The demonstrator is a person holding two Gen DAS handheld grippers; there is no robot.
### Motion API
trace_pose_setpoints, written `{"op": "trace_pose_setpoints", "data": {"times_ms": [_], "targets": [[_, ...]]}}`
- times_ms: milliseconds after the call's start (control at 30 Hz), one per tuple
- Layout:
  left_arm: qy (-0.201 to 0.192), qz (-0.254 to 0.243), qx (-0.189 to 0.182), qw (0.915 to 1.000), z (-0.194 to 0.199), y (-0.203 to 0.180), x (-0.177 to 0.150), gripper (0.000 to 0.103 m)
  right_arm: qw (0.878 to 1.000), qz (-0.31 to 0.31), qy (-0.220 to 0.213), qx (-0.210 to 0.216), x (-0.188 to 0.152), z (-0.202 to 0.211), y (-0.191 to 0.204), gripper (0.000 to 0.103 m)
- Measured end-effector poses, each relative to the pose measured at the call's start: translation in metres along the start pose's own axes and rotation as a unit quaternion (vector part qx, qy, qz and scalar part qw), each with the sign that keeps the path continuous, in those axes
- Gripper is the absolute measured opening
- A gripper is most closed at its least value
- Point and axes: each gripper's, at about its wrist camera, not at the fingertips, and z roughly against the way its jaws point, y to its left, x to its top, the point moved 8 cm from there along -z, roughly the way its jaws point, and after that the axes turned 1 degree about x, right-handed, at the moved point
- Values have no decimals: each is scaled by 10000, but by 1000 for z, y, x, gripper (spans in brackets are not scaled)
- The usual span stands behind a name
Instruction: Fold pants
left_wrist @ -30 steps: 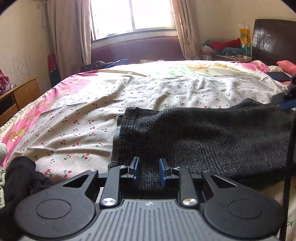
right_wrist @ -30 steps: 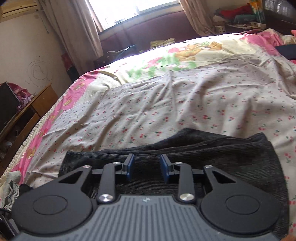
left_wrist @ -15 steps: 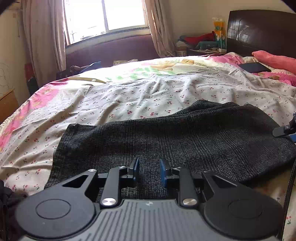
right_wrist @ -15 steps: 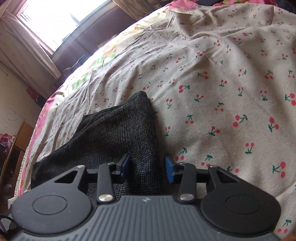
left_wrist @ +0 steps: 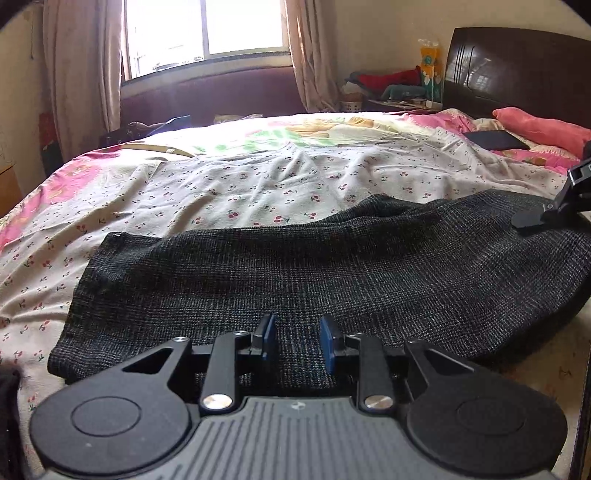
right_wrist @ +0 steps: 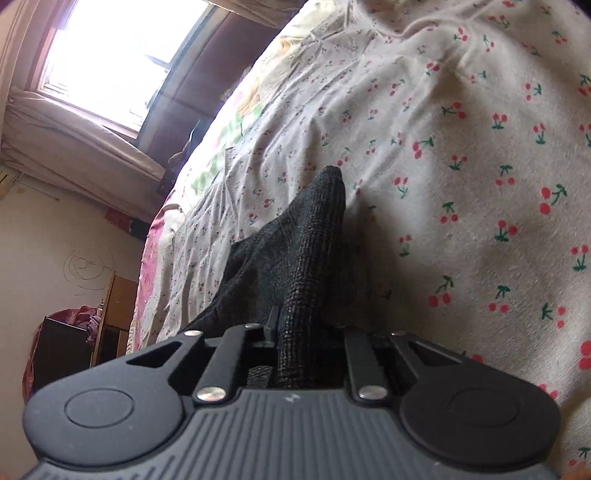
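Observation:
Dark grey checked pants (left_wrist: 295,273) lie folded lengthwise across the cherry-print bedsheet (left_wrist: 258,184). My left gripper (left_wrist: 297,341) is open, its blue pads low over the near edge of the pants, nothing between them. My right gripper (right_wrist: 301,328) is rolled on its side and shut on the right end of the pants (right_wrist: 310,243), which bunches up between the fingers. The right gripper also shows at the right edge of the left wrist view (left_wrist: 554,206), on the pants' far right end.
A dark headboard (left_wrist: 517,70), pink pillow (left_wrist: 535,125) and a black flat object (left_wrist: 495,139) are at the right. A window with curtains (left_wrist: 203,33) is behind the bed. A dark garment (left_wrist: 7,406) lies at the near left. A wooden cabinet (right_wrist: 110,317) stands beside the bed.
The right gripper has rolled sideways, moved to the pants' right end and closed on it. The left gripper has shifted along the near edge and stayed open.

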Motion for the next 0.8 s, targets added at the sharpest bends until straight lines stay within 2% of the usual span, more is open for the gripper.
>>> {"op": "trace_pose_setpoints", "data": {"times_ms": [100, 200, 333, 367, 433, 500, 633, 700, 800], "targets": [[-145, 239, 20, 9996, 6, 9, 3, 40, 9987, 479, -8, 183, 0, -3, 56, 14], [-310, 680, 123, 9971, 20, 30, 7, 40, 9937, 1083, 213, 192, -12, -35, 114, 14], [-418, 841, 649, 9935, 45, 63, 1, 42, 9874, 1469, 506, 284, -44, -89, 168, 14], [-411, 939, 726, 9921, 49, 73, -2, 42, 9865, 1504, 555, 323, -50, -99, 176, 14], [-447, 1348, 667, 9876, 57, 91, -7, 43, 9835, 1619, 721, 359, -70, -125, 194, 14], [-436, 1552, 659, 9847, 60, 104, -12, 43, 9803, 1739, 875, 333, -91, -150, 211, 14], [-422, 1851, 566, 9802, 58, 117, -20, 43, 9679, 2264, 1094, 13, -125, -195, 229, 14], [-428, 1980, 516, 9779, 57, 123, -22, 43, 9541, 2693, 1278, -278, -142, -213, 230, 19], [-422, 2177, 475, 9739, 56, 131, -27, 43, 9462, 2910, 1368, -375, -153, -223, 231, 30]]}}
